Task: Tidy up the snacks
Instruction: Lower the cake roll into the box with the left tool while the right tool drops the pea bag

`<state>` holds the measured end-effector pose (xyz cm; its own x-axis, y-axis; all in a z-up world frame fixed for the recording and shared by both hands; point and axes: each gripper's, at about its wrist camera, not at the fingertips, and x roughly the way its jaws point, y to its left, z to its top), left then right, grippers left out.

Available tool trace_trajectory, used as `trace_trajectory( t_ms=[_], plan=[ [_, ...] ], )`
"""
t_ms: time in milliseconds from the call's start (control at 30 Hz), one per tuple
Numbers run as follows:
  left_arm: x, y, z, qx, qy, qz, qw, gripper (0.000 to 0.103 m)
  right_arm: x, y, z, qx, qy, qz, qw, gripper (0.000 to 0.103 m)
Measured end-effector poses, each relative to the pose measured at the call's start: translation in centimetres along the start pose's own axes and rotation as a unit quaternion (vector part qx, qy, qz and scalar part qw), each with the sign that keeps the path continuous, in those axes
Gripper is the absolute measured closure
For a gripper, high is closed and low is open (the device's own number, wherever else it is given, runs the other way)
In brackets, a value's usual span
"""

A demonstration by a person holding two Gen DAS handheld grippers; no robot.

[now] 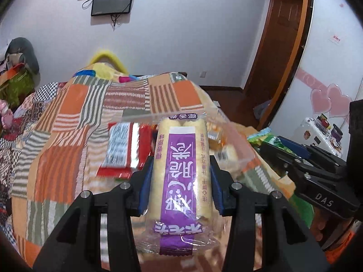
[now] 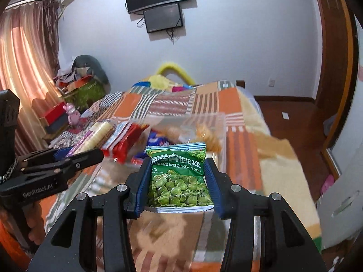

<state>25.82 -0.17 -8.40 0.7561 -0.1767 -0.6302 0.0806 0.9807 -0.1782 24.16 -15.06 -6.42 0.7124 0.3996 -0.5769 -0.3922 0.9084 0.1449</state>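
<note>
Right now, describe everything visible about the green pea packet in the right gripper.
The green pea packet is a small glossy foil pouch, green with a photo of green peas, white Chinese lettering, the line "XIANG WEI QING WAN DOU" and a blue-and-white striped top edge. It looks sealed and fairly flat. The right gripper holds it off the patchwork bedspread, with a blue finger pad pressed to each side edge. Its printed face is toward the camera, reading upright.

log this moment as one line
left gripper: shut on purple-labelled cream wafer pack | right gripper: shut on green pea packet
</note>
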Motion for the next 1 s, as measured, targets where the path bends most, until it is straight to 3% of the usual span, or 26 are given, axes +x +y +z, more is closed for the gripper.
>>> trace_trajectory(
  t_ms=[333, 567, 800, 1000],
  plan=[
    [5.9, 0.7, 3.5, -0.004, 0.017, 0.012, 0.9998, 0.058, 4.3, -0.6, 2.5, -0.004, 0.003, -0.009, 1.0, 0.06],
    [9.5, 1.3, 3.8, -0.002, 0.04, 0.015, 0.9991, 0.058, 7.7, -1.6, 2.6, -0.002, 0.027, -0.011, 1.0, 0.06],
    [10.1, 0.7, 3.8, 0.006, 0.04, 0.022, 0.9989, 0.058, 8.7, -1.9, 2.8, -0.014, 0.045, -0.016, 0.999, 0.058],
    [8.8, 0.4, 3.7, 0.009, 0.035, 0.018, 0.9992, 0.058, 6.9, -2.1, 2.8, -0.016, 0.038, -0.014, 0.999, 0.057]
  ],
)
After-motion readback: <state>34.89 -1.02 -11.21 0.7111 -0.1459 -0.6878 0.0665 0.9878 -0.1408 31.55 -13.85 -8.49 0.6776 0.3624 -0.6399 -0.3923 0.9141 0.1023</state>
